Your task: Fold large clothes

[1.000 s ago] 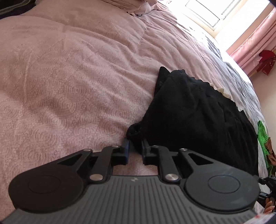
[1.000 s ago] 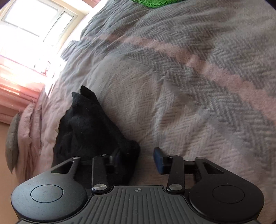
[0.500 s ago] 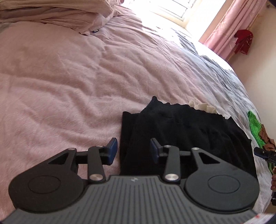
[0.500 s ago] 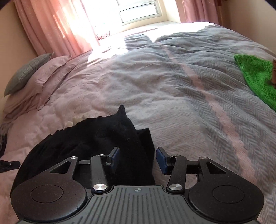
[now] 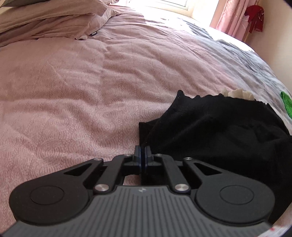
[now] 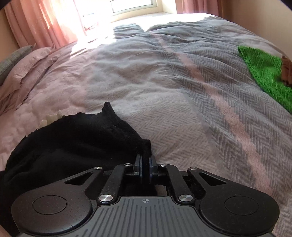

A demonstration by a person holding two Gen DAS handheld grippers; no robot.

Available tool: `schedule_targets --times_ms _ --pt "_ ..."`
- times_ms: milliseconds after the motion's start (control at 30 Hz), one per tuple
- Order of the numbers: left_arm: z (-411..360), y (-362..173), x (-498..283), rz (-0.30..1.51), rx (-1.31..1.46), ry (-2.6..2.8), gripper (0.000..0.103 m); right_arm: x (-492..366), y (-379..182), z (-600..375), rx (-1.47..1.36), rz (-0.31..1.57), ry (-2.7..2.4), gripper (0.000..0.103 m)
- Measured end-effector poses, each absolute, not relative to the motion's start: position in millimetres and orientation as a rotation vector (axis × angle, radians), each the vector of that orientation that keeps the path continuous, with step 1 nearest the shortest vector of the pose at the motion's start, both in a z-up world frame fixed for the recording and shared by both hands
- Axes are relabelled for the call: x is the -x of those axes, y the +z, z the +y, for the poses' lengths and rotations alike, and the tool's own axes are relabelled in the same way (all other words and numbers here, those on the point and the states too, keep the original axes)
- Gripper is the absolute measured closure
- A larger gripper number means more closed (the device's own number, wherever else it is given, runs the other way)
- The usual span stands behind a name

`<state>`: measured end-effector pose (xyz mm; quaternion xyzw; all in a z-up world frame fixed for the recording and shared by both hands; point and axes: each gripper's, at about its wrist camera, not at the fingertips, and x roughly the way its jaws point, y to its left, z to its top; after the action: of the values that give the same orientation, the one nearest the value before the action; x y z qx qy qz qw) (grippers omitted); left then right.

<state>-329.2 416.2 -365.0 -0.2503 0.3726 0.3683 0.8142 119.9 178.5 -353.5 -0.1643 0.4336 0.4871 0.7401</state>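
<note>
Black knit garment [image 5: 219, 131] is bunched in a rumpled heap on the bed, edges ragged-looking, one corner poking up as a point at the far side; a bit of cream fabric [image 5: 235, 93] peeks out past its far edge. It sits where the pink quilted bedspread [image 5: 73, 94] meets the grey herringbone blanket [image 6: 191, 94]. Left gripper [image 5: 142, 151]: jaws together, pinching a near corner of the black cloth, rest of the garment spreads off to the right of the fingers. Right gripper [image 6: 145, 160]: jaws also closed on a fold of the same garment, bulk of the cloth lying to the left of the fingers. So the heap is between the two grippers, each clamped on one near end, both low against the bed. View differences: left wrist shows stacked pink pillows [image 5: 54, 20] at top left, a pink curtain and something red [image 5: 255, 16] hanging in the far right corner, and only a sliver of green at the right edge. Right wrist shows the green knit item [image 6: 264, 73] properly, lying flat on the grey blanket well away from the black heap, with a small brown object [image 6: 286, 70] on it, unclear what; also the sunlit window [image 6: 131, 5] and pink curtains [image 6: 45, 21] at the back.
</note>
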Motion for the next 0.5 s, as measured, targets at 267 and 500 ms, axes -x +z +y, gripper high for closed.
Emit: schedule_targets --times_ms 267,500 --pt "436.4 -332.9 320.9 0.717 0.605 0.633 0.070 -116.3 -313.7 200.7 0.297 0.853 1.179 0.052" --pt "466.0 -364.7 277.4 0.739 0.640 0.597 0.086 -115.4 -356.9 241.8 0.381 0.876 1.268 0.097"
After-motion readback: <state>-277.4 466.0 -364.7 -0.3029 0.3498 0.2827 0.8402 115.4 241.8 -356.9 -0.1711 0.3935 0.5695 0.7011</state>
